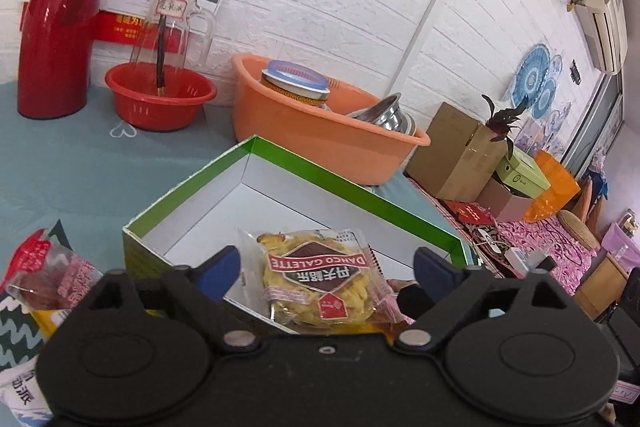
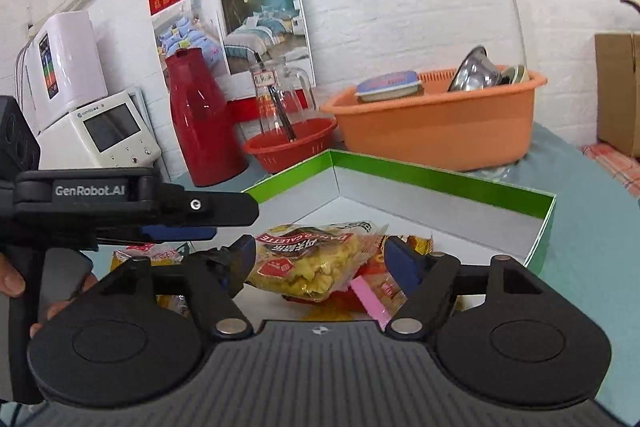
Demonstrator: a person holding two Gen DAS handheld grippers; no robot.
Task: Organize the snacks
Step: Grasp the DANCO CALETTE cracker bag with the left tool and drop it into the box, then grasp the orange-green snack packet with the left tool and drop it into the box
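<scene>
A green box with a white inside (image 1: 320, 171) (image 2: 440, 183) stands on the blue-grey table. A yellow Danco Galette snack packet (image 1: 320, 275) (image 2: 308, 263) lies in its near part, on top of other wrapped snacks (image 2: 384, 283). My left gripper (image 1: 326, 267) is open, its blue fingertips either side of the packet without touching it. My right gripper (image 2: 320, 259) is open around the same packet from the other side. The left gripper also shows in the right wrist view (image 2: 176, 223), at the left over the box edge. More snack packets (image 1: 44, 275) lie on the table left of the box.
Behind the box stand an orange tub (image 1: 320, 123) (image 2: 436, 131) with a jar and steel bowls, a red basket holding a glass jug (image 1: 160, 95), and a red thermos (image 1: 56, 23). White appliances (image 2: 96, 131) stand at the left wall. Cardboard boxes (image 1: 456, 151) lie beyond the table's right edge.
</scene>
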